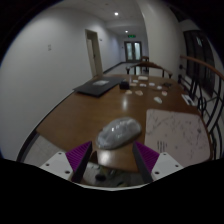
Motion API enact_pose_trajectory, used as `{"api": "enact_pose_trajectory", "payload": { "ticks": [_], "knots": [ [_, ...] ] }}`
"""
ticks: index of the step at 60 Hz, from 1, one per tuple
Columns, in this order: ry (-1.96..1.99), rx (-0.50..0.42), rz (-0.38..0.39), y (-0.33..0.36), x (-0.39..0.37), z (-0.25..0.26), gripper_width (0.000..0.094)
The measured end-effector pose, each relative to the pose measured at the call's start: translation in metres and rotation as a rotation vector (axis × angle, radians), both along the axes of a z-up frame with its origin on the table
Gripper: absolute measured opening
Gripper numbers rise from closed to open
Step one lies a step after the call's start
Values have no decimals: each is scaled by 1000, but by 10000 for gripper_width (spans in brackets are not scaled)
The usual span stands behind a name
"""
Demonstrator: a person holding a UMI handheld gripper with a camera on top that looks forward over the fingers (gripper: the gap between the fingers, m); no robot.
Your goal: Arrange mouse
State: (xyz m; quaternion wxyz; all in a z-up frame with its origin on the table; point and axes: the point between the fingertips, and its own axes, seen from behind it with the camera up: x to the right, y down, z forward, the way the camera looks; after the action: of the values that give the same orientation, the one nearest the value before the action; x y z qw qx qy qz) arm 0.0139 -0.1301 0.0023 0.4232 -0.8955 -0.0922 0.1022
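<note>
The gripper (pixel 113 160) reaches over the near edge of a long brown wooden table (pixel 85 115), its two fingers spread wide, with the purple pads (pixel 79 156) showing on their inner faces at either side. Between the fingers, a little ahead of the tips, sits a grey computer mouse (pixel 121 132), resting on the tabletop with a clear gap on each side, so neither finger presses on it. It lies at a slight angle, its rounded back catching the light. Just beside the mouse, on the right, a white sheet of paper (pixel 175 129) printed with small dark marks lies flat on the wood; whether the two touch cannot be told. Farther along the table, on the left side, a closed dark laptop (pixel 97 87) lies flat. Across from it, toward the far end, several small white pieces (pixel 152 87) are scattered on the surface, too small to identify. Along the right side of the table stands a dark chair (pixel 196 95). Beyond the table, the room has pale walls with a door (pixel 95 52) on the left and a lit corridor (pixel 131 50) straight ahead.
</note>
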Motion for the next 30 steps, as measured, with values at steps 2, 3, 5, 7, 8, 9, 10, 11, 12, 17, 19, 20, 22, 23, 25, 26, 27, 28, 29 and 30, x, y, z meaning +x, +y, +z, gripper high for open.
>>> {"api": "enact_pose_trajectory", "payload": {
  "ticks": [2,3,5,7,8,9,10,11,12,17,19,20,22,23,25,26,27,28,29,30],
  "knots": [
    [-11,35,-8,11,0,3,836],
    [-16,28,-13,12,0,2,840],
    [-24,33,-17,17,9,10,853],
    [-31,32,-20,26,6,5,846],
    [-34,32,-21,27,6,5,851],
    [-37,32,-22,29,6,6,848],
    [-41,34,-22,31,6,7,847],
    [-48,36,-21,34,6,7,848],
    [-53,36,-18,38,9,9,846],
    [-100,30,-36,44,14,9,843],
    [-109,38,-36,46,14,10,833],
    [-99,36,-36,44,22,17,750],
    [-98,43,-46,44,26,18,584],
    [-101,48,-51,44,28,19,501],
    [-94,43,-57,41,31,23,480],
    [-98,39,-53,38,32,25,462],
    [-104,35,-45,35,33,27,438],
    [-105,34,-34,33,33,30,411],
    [-98,31,-21,30,31,33,393],
    [-84,21,-2,26,40,32,363]
  ]
}}
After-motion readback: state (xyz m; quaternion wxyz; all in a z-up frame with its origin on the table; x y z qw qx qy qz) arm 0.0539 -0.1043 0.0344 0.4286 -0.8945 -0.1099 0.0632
